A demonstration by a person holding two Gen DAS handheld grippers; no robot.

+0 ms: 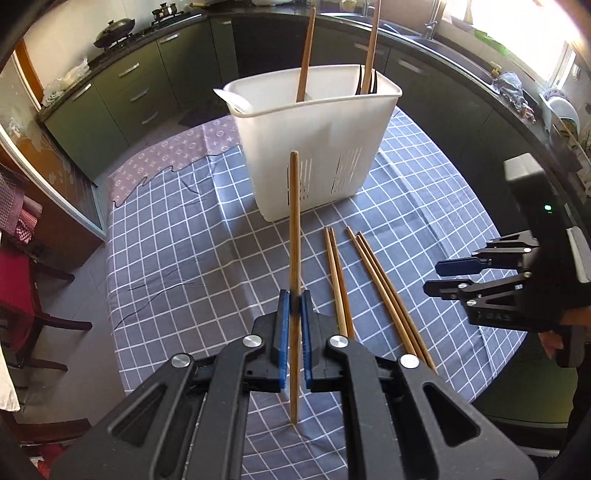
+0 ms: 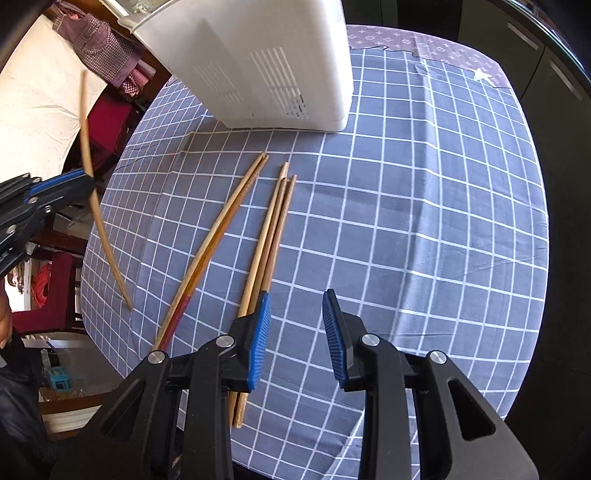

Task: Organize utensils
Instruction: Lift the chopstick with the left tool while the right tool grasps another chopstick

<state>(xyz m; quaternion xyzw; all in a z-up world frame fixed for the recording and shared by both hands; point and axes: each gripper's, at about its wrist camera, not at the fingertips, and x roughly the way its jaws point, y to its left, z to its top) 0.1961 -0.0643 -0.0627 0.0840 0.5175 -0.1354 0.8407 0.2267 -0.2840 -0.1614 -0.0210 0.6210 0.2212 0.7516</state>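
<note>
Caddy (image 1: 310,147): two utensils stowed | left gripper (image 1: 294,314): clamps one chopstick (image 1: 294,221) | right gripper (image 2: 295,328): fingers apart, empty | counter (image 1: 184,240): five chopsticks (image 1: 369,280) left

A wok (image 1: 112,32) sits on the dark counter (image 1: 122,51) above green cabinets (image 1: 122,92).

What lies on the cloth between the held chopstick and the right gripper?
Five chopsticks on the checked cloth, between held chopstick and right gripper; right wrist view.
</note>
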